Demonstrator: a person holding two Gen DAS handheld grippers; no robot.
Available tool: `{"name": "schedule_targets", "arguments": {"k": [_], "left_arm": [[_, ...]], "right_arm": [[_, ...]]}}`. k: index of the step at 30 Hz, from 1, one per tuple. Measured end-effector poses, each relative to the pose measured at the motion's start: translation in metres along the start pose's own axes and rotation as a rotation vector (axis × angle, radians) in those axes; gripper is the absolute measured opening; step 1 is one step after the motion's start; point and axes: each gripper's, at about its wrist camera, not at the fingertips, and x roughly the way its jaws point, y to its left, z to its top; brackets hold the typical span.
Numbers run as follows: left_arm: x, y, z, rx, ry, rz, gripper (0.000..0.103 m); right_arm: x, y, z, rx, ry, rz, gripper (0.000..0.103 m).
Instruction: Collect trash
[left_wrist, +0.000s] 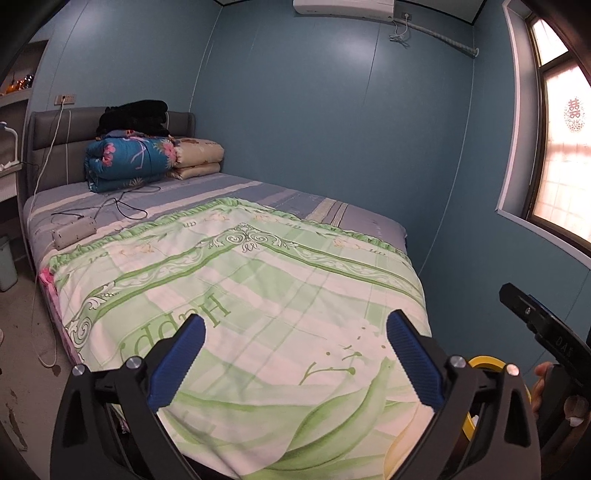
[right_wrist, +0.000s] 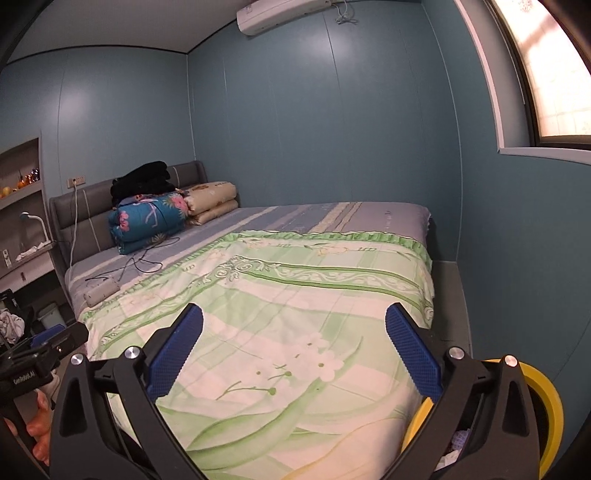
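left wrist: bed (left_wrist: 258, 280) foot, facing headboard (left_wrist: 55, 147) | right wrist: same, further right | shared: bed, blue wall (right_wrist: 332, 129)

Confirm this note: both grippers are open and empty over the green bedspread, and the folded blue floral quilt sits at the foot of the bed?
Not quite. The folded blue floral quilt sits at the head of the bed, against the grey headboard, as the left wrist view shows. Everything else stands.

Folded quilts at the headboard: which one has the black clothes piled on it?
The blue floral quilt, left of the beige quilt. The black clothes sit on it; the beige one carries nothing.
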Motion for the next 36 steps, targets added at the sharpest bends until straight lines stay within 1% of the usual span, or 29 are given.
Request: {"name": "schedule_targets", "arguments": {"k": [3,11,18,36], "left_arm": [[-0.011,-0.002,-0.002,0.007,-0.028,0.019,0.095],[-0.033,-0.007,-0.003,0.012,-0.078,0.005,0.095],[-0.044,-0.013,-0.007,0.016,-0.105,-0.016,0.095],[-0.046,-0.01,-0.007,0.0,-0.108,-0.021,0.095]], "right_arm": [[-0.003,0.003,-0.002,-0.002,-0.012,0.002,0.095],[-0.01,0.01,-0.006,0.001,-0.034,0.005,0.095],[-0.013,0.01,-0.01,0.008,-0.035,0.006,0.095],[-0.013,0.004,-0.012,0.025,-0.023,-0.004,0.095]]}}
